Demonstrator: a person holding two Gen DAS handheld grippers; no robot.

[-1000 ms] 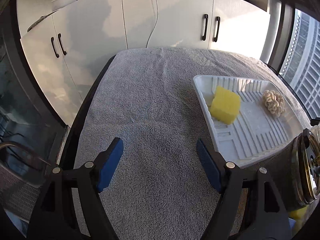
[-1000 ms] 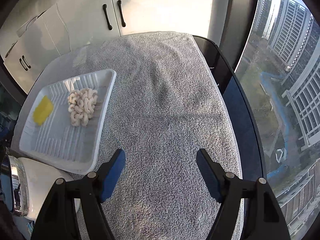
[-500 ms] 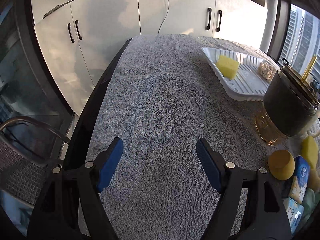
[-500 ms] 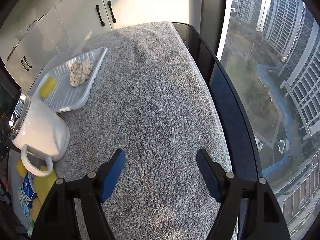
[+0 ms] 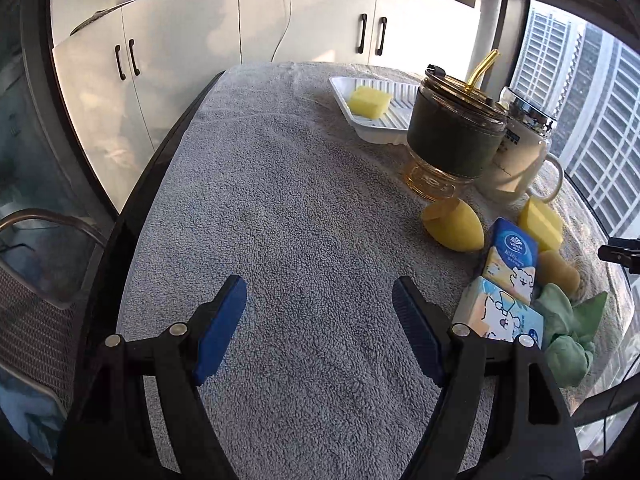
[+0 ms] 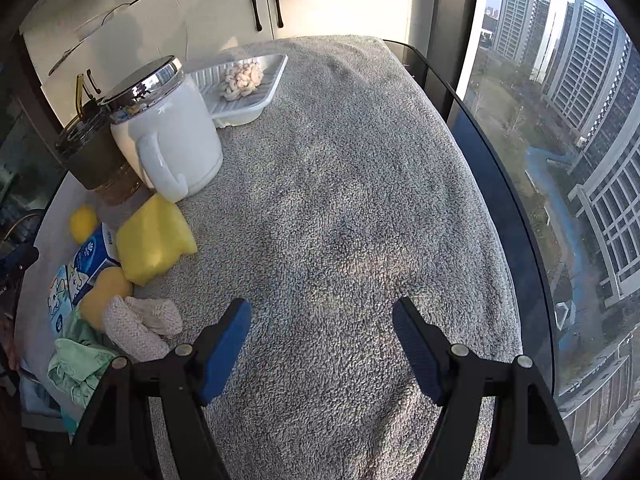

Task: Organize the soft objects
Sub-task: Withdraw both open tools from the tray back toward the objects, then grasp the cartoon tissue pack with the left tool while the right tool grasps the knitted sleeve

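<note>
A white tray [image 5: 370, 124] at the far end holds a yellow sponge [image 5: 369, 101] and a cream knotted rope toy [image 6: 242, 79]. Nearer lie a yellow egg-shaped sponge [image 5: 454, 226], a yellow block sponge [image 6: 152, 240], a round yellow sponge [image 5: 558, 270], a green cloth [image 5: 568, 334], a beige knitted piece [image 6: 138, 326] and tissue packs [image 5: 506, 270]. My left gripper [image 5: 318, 324] is open and empty over bare towel, left of the pile. My right gripper [image 6: 320, 334] is open and empty, right of the pile.
A dark cup with a straw [image 5: 454, 136] and a white lidded mug [image 6: 168, 136] stand between the pile and the tray. The grey towel [image 6: 360, 200] covers a dark glass table. A chair [image 5: 36, 292] is at left, a window drop at right.
Both grippers have drawn back toward the near end of the table, away from the tray. The cups and the pile of soft things have come into view. Both stay open.
</note>
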